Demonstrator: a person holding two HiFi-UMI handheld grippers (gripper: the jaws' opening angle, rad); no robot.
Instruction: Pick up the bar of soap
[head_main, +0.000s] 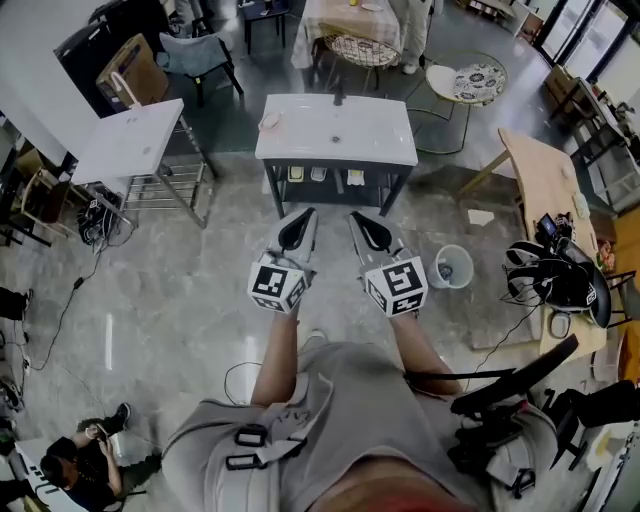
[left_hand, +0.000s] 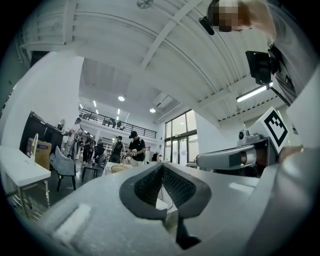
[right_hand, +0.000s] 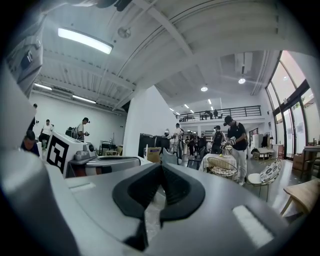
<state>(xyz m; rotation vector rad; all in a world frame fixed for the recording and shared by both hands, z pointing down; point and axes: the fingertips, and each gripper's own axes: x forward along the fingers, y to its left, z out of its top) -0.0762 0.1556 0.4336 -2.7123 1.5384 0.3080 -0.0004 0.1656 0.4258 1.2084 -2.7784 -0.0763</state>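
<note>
A white washstand (head_main: 370, 135) stands ahead on the grey floor, in the head view. A small round dish (head_main: 270, 121) holding a pale lump sits at its left edge; I cannot tell if that is the soap. My left gripper (head_main: 297, 231) and right gripper (head_main: 368, 231) are held side by side in front of me, short of the stand and pointing at it. Both are shut with nothing between the pads. In the left gripper view the left gripper (left_hand: 162, 169) has its dark pads pressed together, and the right gripper (right_hand: 161, 168) looks the same in its own view.
A white folding table (head_main: 130, 140) stands to the left and a wooden table (head_main: 545, 180) to the right. A pale bucket (head_main: 452, 266) is on the floor right of the stand. A person (head_main: 85, 460) sits at bottom left. Several people stand around tables at the back.
</note>
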